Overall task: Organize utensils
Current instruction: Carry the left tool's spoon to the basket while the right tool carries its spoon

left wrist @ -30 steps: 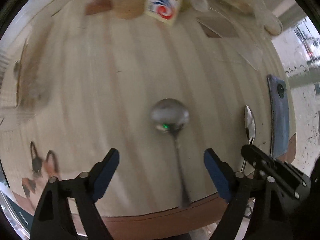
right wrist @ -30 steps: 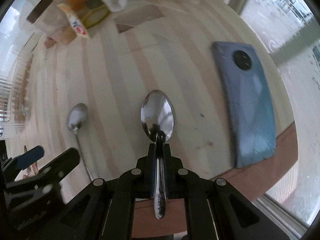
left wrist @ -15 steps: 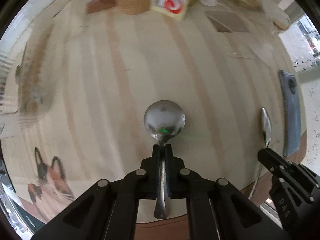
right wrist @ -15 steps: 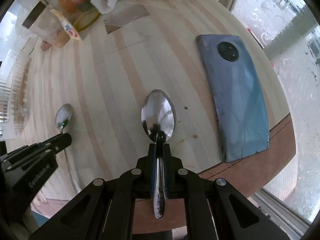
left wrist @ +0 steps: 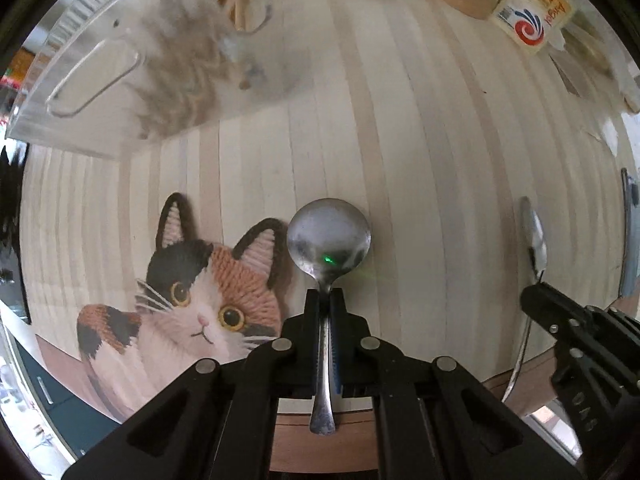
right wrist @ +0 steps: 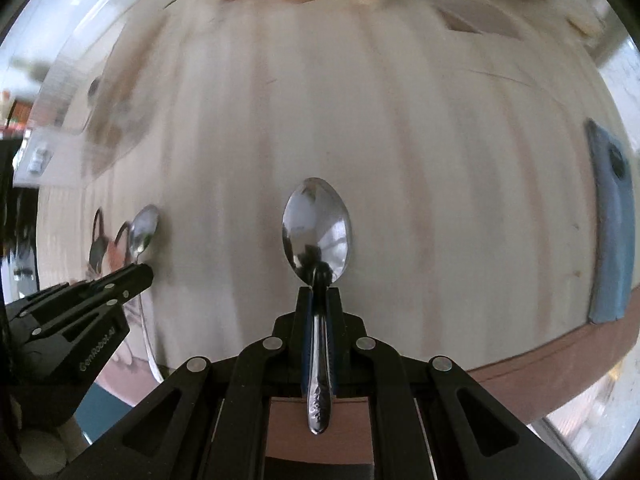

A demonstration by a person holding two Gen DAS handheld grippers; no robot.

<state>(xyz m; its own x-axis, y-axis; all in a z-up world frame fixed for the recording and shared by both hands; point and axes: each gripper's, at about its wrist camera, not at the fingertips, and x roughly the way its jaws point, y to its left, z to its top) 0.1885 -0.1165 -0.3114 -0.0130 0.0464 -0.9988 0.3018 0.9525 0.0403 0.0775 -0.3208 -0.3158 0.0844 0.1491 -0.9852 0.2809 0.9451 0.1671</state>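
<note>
My left gripper is shut on the handle of a round-bowled metal spoon, held above the wooden table beside a cat-shaped mat. My right gripper is shut on an oval-bowled metal spoon with a patterned handle. Each gripper shows in the other's view: the right one with its spoon at the right edge, the left one with its spoon at the left. A clear plastic organizer tray holding wooden sticks stands at the back left.
A blue phone lies near the table's right edge. A yellow packet and other packages sit along the far edge. The table's brown front edge runs just below both grippers.
My left gripper shut on the round spoon and carried it left, over toward the cat mat and tray. My right gripper has swung left too, still holding its spoon.
</note>
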